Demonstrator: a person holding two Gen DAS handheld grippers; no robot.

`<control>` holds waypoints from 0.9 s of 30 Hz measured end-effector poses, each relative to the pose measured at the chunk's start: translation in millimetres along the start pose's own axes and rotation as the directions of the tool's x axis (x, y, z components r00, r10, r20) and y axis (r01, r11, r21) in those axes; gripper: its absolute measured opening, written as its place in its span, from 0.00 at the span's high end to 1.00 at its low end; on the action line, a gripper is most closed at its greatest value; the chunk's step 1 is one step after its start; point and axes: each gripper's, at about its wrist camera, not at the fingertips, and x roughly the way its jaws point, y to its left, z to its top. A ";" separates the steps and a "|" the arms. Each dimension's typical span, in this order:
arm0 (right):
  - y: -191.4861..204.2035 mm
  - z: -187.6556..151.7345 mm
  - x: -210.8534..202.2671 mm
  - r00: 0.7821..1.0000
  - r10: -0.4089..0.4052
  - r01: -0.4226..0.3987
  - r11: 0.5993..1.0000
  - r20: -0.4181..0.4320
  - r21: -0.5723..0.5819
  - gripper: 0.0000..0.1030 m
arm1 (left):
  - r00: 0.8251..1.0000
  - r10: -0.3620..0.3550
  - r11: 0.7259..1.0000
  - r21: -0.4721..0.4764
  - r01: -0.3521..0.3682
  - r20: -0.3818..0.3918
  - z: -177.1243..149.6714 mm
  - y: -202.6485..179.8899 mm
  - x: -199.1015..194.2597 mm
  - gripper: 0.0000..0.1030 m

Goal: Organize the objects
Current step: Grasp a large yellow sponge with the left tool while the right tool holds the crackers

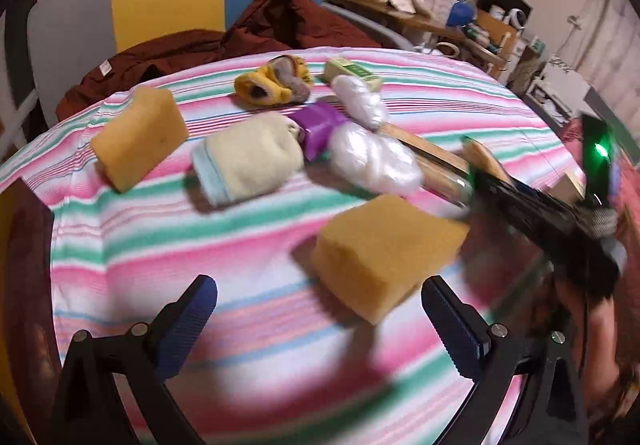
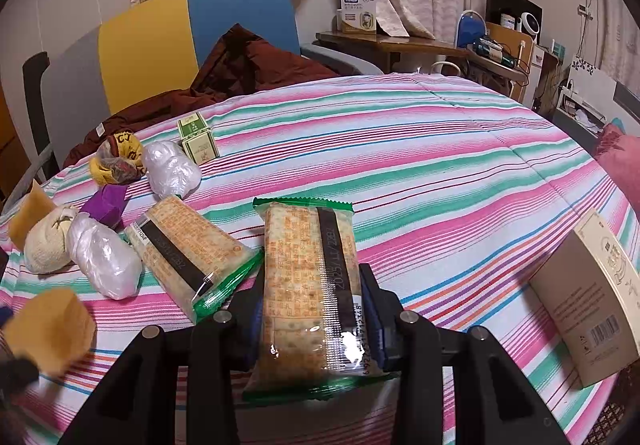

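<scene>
The right tongs (image 2: 316, 309) are clamped on a clear-wrapped cracker packet with green sealed ends (image 2: 308, 293), their blue pads pressed against its two long sides. The packet points away from the tongs over the pink, green and white striped bedspread (image 2: 440, 149); whether its far end touches the cloth I cannot tell.

Just to its left a second cracker packet of the same kind (image 2: 188, 257) lies flat on the bedspread, angled, its green end near the held one. Beside that sits a crumpled white plastic bag bundle (image 2: 104, 261), touching a cream rolled towel (image 2: 46, 245). Further back are a purple folded wrapper (image 2: 106, 203), another white plastic bundle (image 2: 170, 169), a yellow and brown balled-up sock (image 2: 118, 161) and a small green and cream carton (image 2: 198, 139). At the right edge a tan and cream cardboard box with a barcode (image 2: 588, 305) lies tilted.

The left tongs (image 1: 320, 321) are spread wide with nothing between them, held above the bedspread. Just ahead of them, slightly right, rests an orange-yellow block sponge (image 1: 384, 253). A second orange-yellow sponge (image 1: 138, 137) sits well apart at the far left, near the towel. The view from the left tongs is blurred; the right tongs come in from the right of it as a dark streak with a green light.

Behind the bed stand a yellow and blue chair back (image 2: 192, 33) and a heap of dark red cloth (image 2: 240, 69).
</scene>
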 end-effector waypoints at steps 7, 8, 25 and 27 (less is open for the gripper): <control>-3.8 -0.1 -2.3 1.000 0.006 -0.006 1.000 0.009 0.024 0.61 | 0.992 -0.064 0.996 0.071 0.056 0.105 0.3 -13.0 -19.4 0.00; -4.1 0.0 -2.3 1.000 0.008 -0.008 1.000 0.010 0.025 0.61 | 0.993 -0.055 0.995 0.089 0.046 0.104 3.9 -16.1 -16.0 0.00; -4.8 -1.0 -1.0 1.000 0.009 -0.010 0.999 0.013 0.033 0.61 | 0.995 -0.089 0.941 0.332 0.069 0.047 -2.0 -50.7 17.2 0.20; -4.9 -0.8 -1.2 1.000 0.006 -0.006 0.999 0.014 0.033 0.61 | 0.995 -0.096 0.945 0.317 0.081 0.033 -2.2 -48.9 19.5 0.29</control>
